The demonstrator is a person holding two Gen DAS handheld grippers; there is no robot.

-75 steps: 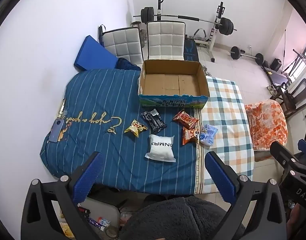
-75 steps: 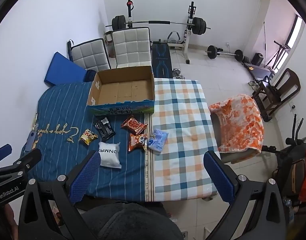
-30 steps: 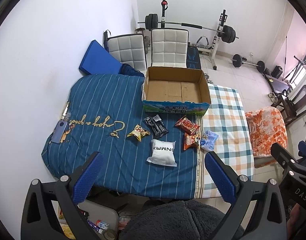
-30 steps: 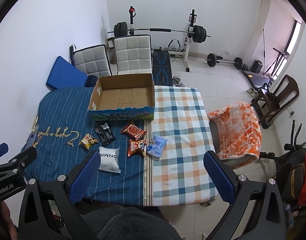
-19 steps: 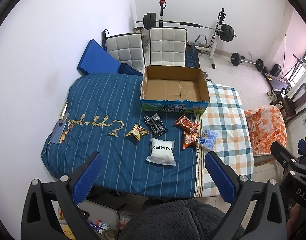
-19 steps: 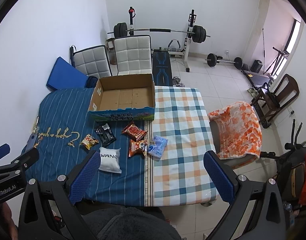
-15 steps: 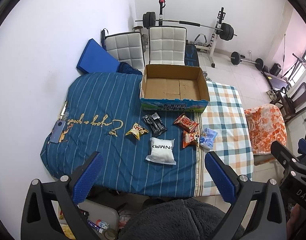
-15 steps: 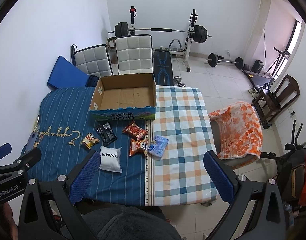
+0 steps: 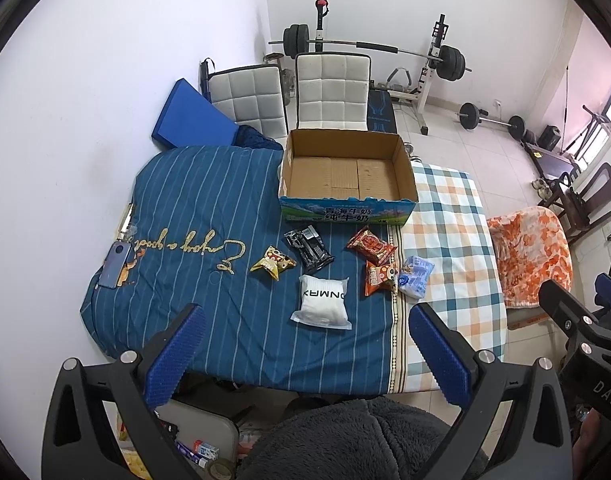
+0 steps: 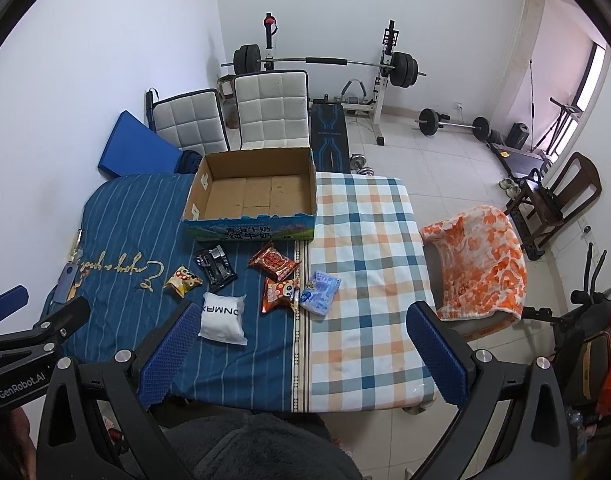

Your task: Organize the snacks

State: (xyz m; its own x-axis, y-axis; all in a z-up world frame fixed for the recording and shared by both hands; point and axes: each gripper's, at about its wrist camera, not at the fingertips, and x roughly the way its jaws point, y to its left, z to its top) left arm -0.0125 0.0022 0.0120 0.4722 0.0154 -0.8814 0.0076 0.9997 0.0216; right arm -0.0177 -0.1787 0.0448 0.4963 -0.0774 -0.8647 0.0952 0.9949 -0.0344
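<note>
Both grippers hang high above the table with nothing between their blue pads: the left gripper [image 9: 305,344] has its jaws spread wide, and so does the right gripper [image 10: 301,344]. The cardboard box [image 9: 347,174] sits at the far middle of the table, at 12 o'clock from the snacks, its top open and its floor bare, straddling the seam where the blue striped cloth [image 9: 193,216] meets the checked cloth [image 9: 449,220]. The snacks lie in a loose cluster just in front of it, all clear of the table's edges: a black packet [image 9: 308,245] nearest the box, a yellow packet [image 9: 272,262] at its 8 o'clock, a white pouch [image 9: 322,302] closest to the near edge, a red packet [image 9: 370,245] at the box's 5 o'clock, and below it an orange packet [image 9: 379,277] touching a pale blue packet [image 9: 415,276] — that pair lies across the seam. The checked half [image 10: 365,264] is otherwise open cloth, free for movement. A phone [image 9: 115,264] rests at the far left edge, at 9 o'clock, well apart from the snacks.
</note>
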